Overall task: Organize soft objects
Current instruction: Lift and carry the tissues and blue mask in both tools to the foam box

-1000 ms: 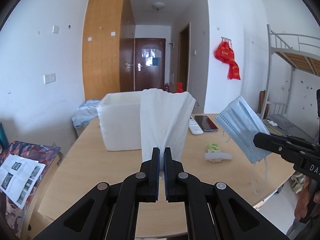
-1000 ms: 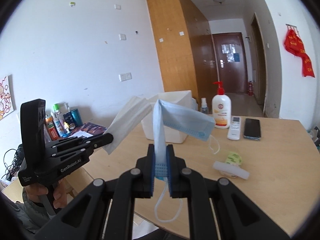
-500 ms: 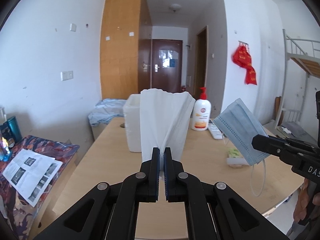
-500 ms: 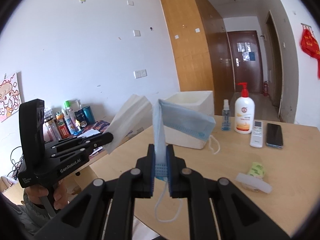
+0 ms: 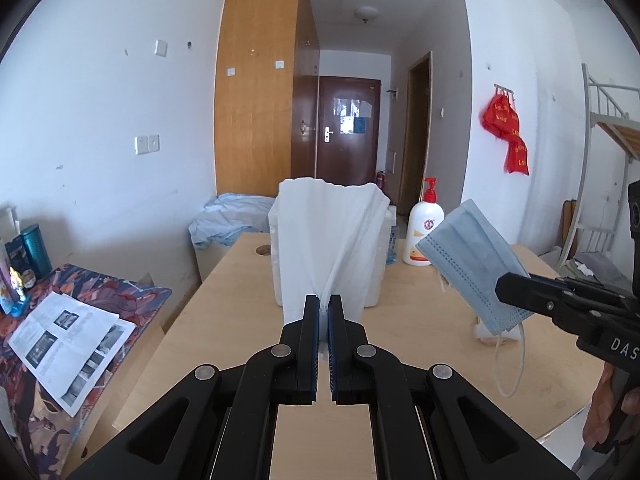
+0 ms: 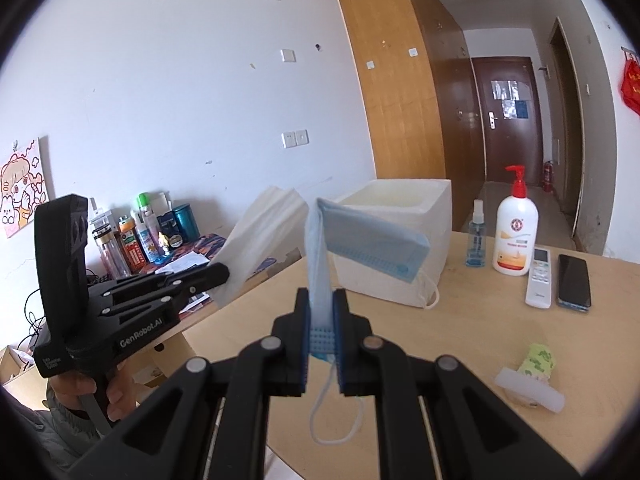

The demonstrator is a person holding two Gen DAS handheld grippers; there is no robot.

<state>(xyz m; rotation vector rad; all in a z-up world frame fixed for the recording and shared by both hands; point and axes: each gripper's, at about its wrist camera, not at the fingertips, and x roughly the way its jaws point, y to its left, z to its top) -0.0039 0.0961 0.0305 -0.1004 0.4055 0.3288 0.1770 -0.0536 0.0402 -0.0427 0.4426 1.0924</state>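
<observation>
Foam box (image 6: pixel 404 240) on table (image 6: pixel 480 344), pump bottle (image 6: pixel 516 236) to its right.

White walls (image 5: pixel 100 120), wood wardrobe (image 5: pixel 256 100), dark door (image 5: pixel 346 128) at hallway end. Ceiling lamp (image 5: pixel 366 12); bunk bed frame (image 5: pixel 608 120) on right.

The left gripper (image 5: pixel 324 304) reaches up from the bottom centre of its own view, jaws clamped together on white tissue (image 5: pixel 328 240). The right gripper (image 6: pixel 321 300) rises likewise at bottom centre, jaws pinching a blue face mask (image 6: pixel 368 246). A hand (image 6: pixel 98 392) grips the left handle at lower left
</observation>
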